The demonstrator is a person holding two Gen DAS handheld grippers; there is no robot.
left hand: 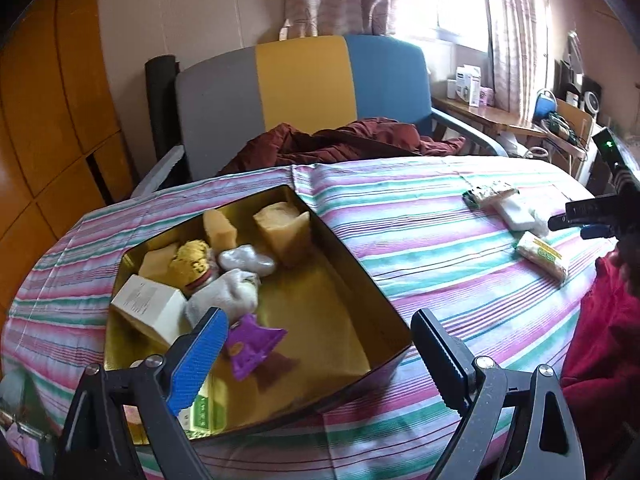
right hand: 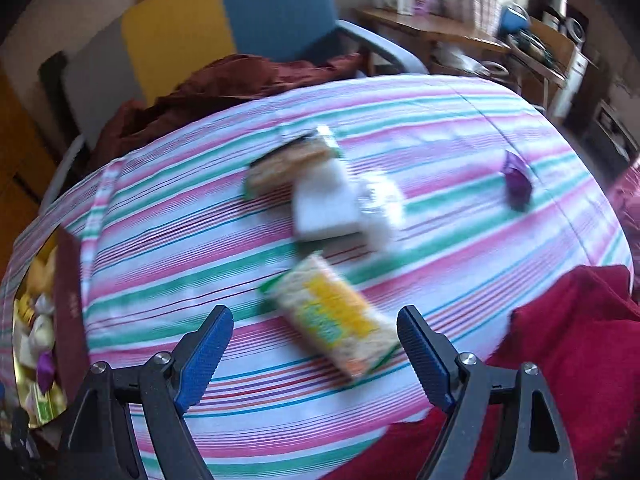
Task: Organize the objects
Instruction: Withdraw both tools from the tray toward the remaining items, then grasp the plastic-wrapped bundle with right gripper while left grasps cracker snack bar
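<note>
A gold-lined tin box (left hand: 352,264) sits on the striped table and holds several items: yellow wedges, a white carton (left hand: 148,304), a silver pack, a purple packet (left hand: 252,344). My left gripper (left hand: 320,320) hangs open over the box's near end, holding nothing. In the right wrist view a yellow-and-green snack pack (right hand: 336,320) lies just ahead of my right gripper (right hand: 316,320), which is open and empty above it. Further off lie a white block (right hand: 324,208), a green-edged cracker pack (right hand: 288,164) and a small purple packet (right hand: 518,180). The right gripper (left hand: 576,220) also shows at the right edge of the left wrist view.
The striped cloth (left hand: 420,240) covers a rounded table. A grey, yellow and blue chair (left hand: 304,92) with a maroon garment (left hand: 340,144) stands behind it. A red sleeve (right hand: 560,340) lies at the near right. The box's dark red wall (right hand: 70,300) shows at far left.
</note>
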